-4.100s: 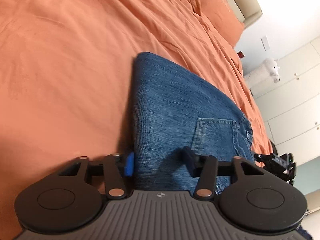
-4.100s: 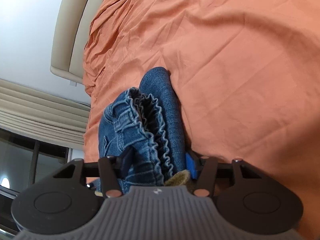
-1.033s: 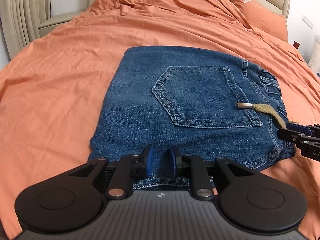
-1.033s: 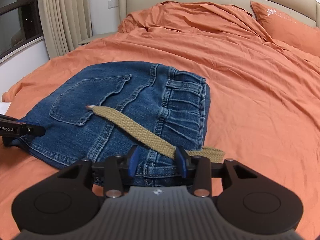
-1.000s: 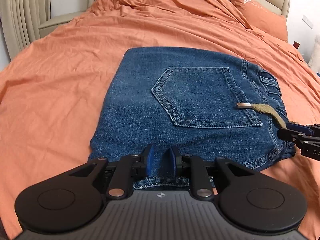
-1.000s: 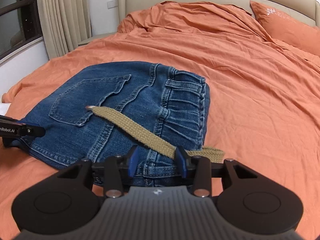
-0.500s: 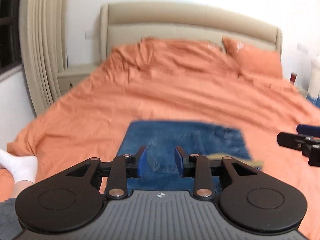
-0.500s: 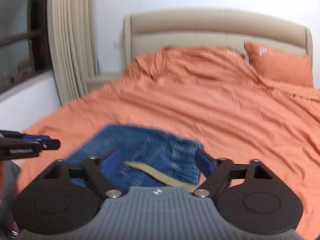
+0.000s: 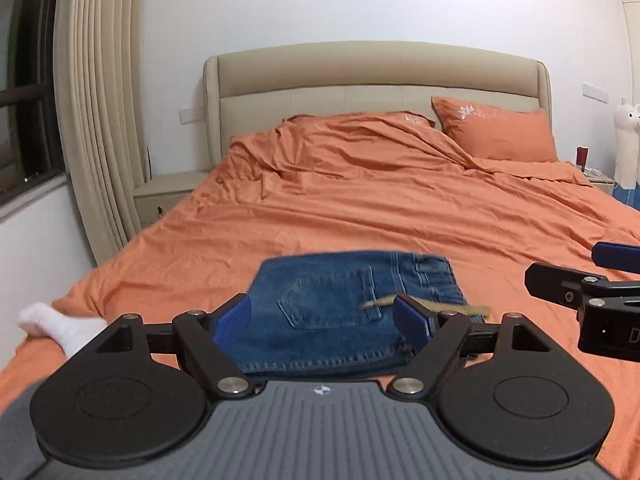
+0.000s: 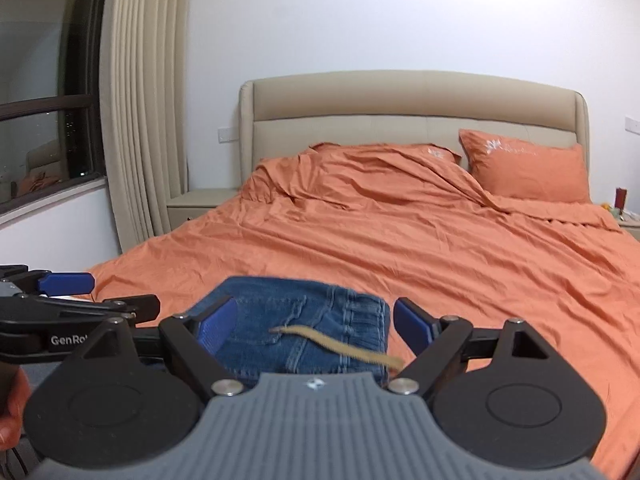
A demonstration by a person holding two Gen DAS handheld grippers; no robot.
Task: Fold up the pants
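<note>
Left wrist view shows the pants [image 9: 340,312] lying as a compact folded rectangle near the foot of the bed [image 9: 400,216], back pocket facing up, with a tan belt strap [image 9: 440,304] trailing across the waistband end. A second ago both tools were down at the denim, the left pinching the near edge and the right closed by the strap; now both have let go and lifted back, so the bundle rests on its own on the orange cover. I judge that the fold is finished, or very nearly, with nothing left to do but perhaps tuck the loose strap.

The left tool [image 9: 324,320] is spread wide, its blue pads well apart and nothing between them; it hangs above the near edge of the jeans without touching. In the right wrist view the right tool [image 10: 316,324] is likewise spread wide and empty, clear of the cloth, with the strap [image 10: 340,344] lying free below it. A white sock [image 9: 60,324] sits on the bed's left corner.
</note>
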